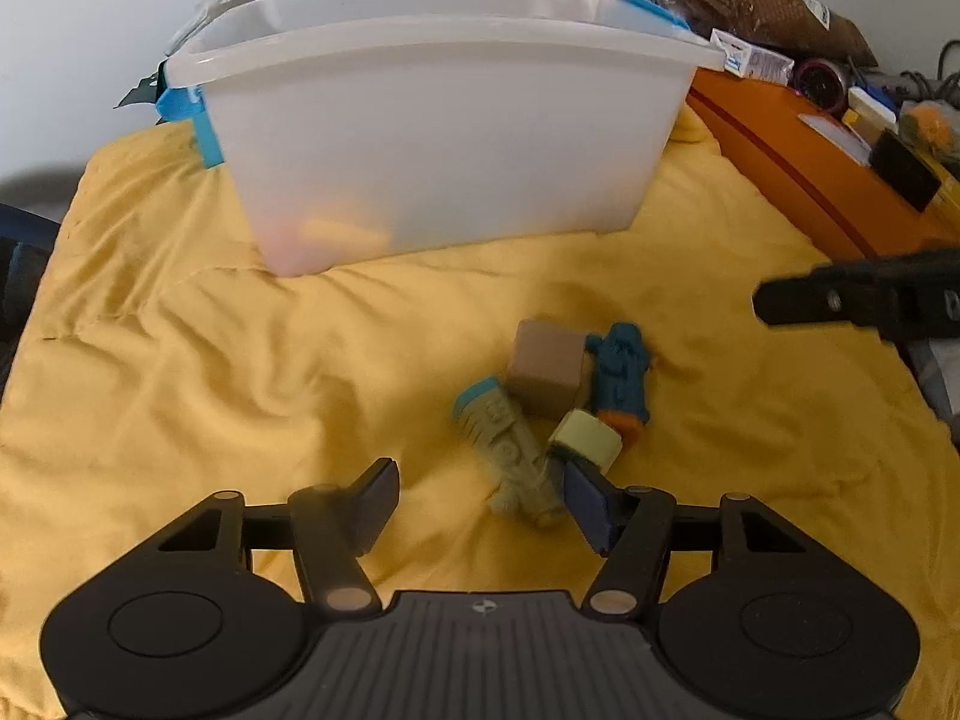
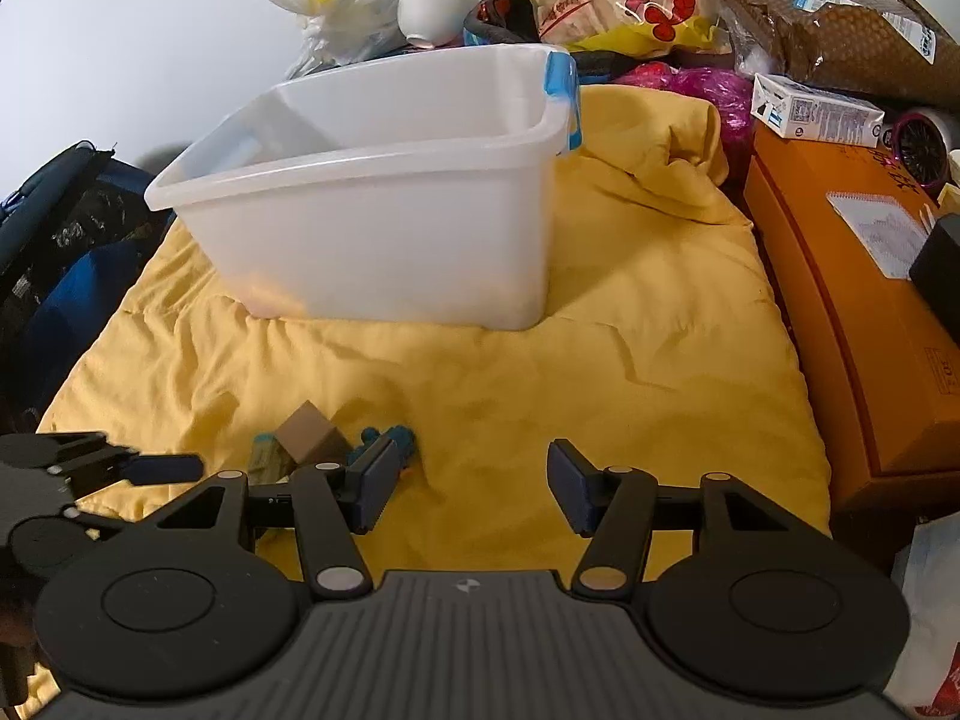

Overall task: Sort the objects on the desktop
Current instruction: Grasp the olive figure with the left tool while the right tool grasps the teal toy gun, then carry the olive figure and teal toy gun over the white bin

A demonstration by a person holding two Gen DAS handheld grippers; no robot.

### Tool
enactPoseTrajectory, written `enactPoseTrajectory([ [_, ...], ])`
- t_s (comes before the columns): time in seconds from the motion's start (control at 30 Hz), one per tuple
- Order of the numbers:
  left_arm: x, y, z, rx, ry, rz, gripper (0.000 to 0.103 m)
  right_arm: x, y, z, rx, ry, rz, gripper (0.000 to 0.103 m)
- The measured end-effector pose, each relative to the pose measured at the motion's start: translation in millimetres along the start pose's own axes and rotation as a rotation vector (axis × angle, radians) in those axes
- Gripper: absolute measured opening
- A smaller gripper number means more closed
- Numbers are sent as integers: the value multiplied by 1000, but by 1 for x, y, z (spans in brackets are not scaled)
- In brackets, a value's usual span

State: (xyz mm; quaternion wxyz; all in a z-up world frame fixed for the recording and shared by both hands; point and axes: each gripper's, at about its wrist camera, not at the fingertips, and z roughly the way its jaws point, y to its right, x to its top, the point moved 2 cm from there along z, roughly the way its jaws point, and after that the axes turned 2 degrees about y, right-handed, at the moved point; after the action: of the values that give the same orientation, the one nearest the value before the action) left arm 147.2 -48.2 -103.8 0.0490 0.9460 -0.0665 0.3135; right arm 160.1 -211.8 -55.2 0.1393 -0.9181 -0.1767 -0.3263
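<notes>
Yellow cloth (image 1: pixel 180 360): green figure toy (image 1: pixel 510 456) lies lengthwise just ahead-right of spread left gripper (image 1: pixel 480 495); right gripper (image 2: pixel 468 486), also spread, empty, farther.

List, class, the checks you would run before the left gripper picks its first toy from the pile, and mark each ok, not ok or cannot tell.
1. Left gripper open: ok.
2. Green toy figure between its fingers: not ok, it lies near the right finger only.
3. Figure free of neighbours: not ok, the green cylinder touches it.
4. White bin upright, mouth open: ok.
5. Right gripper open, off the pile: ok.
6. Room inside the bin: cannot tell.
</notes>
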Motion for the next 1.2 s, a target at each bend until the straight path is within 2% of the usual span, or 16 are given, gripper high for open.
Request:
enactPoseTrajectory([
  [0.13,1,6,10,10,4,4,63,-4,-1,2,-7,-6,-8,58],
  [0.2,0,5,15,-11,0,9,35,-5,-4,7,-12,-13,-19,58],
  [0.27,1,0,14,-5,5,-9,31,-7,-9,13,-9,-20,-30,58],
  [0.43,-3,-12,8,10,16,20,31,-10,-23,34,-13,-42,-46,56],
  [0.77,-9,-42,-6,31,30,-33,27,-11,-60,71,11,-69,-60,50],
  [0.87,-9,-44,-4,26,34,-33,27,-18,-64,76,12,-83,-69,44],
  [0.97,-9,-47,-4,28,36,-41,27,-18,-62,74,11,-63,-62,26],
  [1.13,-7,-49,5,20,16,-79,30,-17,-58,66,29,-42,-68,26],
  [1.2,-6,-47,7,18,21,-62,30,-18,-54,59,28,-35,-56,26],
])
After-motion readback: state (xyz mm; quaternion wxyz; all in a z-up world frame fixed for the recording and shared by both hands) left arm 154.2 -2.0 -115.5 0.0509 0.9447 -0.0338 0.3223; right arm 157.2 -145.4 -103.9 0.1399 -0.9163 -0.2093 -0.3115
